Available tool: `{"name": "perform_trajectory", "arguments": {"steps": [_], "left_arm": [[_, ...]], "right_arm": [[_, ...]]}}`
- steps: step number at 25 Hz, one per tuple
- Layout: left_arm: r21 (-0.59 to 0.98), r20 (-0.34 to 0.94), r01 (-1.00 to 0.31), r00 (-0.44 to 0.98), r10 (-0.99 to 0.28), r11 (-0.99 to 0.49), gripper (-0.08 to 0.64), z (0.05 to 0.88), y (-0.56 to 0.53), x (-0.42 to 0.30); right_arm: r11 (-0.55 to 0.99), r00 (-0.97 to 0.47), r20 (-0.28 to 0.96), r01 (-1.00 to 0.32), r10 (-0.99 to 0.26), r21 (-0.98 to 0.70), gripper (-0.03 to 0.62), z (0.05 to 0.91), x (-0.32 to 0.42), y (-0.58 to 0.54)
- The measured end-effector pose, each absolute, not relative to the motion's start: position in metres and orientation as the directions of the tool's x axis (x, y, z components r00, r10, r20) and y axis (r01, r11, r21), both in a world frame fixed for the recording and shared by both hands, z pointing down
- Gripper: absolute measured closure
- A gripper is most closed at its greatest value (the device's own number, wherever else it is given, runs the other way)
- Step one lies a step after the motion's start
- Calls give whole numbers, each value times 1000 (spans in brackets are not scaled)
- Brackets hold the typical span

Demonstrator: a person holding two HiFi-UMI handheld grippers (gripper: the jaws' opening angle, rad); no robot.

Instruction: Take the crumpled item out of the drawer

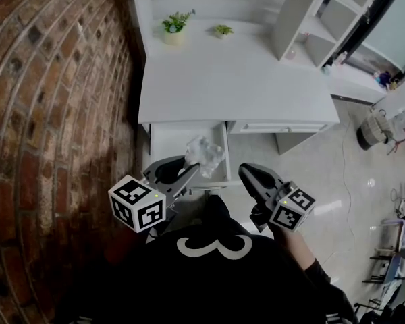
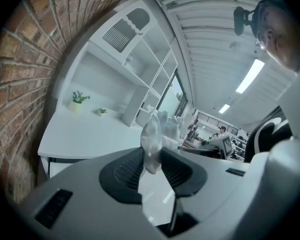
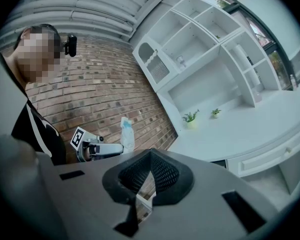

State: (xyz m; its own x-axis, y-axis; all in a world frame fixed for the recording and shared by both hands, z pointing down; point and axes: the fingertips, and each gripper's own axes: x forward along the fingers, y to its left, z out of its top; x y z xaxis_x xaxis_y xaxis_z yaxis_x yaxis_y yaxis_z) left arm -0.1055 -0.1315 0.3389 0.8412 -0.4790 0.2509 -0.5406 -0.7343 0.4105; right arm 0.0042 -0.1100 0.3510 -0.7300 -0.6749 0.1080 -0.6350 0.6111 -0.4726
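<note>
The crumpled item (image 1: 205, 155) is a wad of clear plastic. My left gripper (image 1: 191, 165) is shut on its lower end and holds it upright, in the head view over the open white drawer (image 1: 166, 140). In the left gripper view the plastic (image 2: 151, 134) stands up from between the dark pads (image 2: 126, 173). The right gripper view shows the wad (image 3: 126, 135) raised in the air in front of the brick wall (image 3: 102, 96), on the left gripper (image 3: 116, 149). My right gripper (image 1: 247, 173) hangs beside the drawer's right side, shut with nothing in it (image 3: 149, 168).
The white desk (image 1: 236, 79) carries two small potted plants (image 1: 175, 25) at the back. A white shelf unit (image 1: 310, 19) stands at its right end. The brick wall (image 1: 54, 100) runs close along the left. A second, closed drawer front (image 1: 283, 126) sits right of the open one.
</note>
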Motion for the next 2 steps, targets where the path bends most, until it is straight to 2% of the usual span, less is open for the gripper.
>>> {"name": "perform_trajectory", "arguments": {"steps": [2], "left_arm": [[414, 254, -542, 840, -478, -732, 449, 341, -133, -105]], "right_arm": [[611, -730, 111, -636, -674, -470, 583, 353, 5, -111]]}}
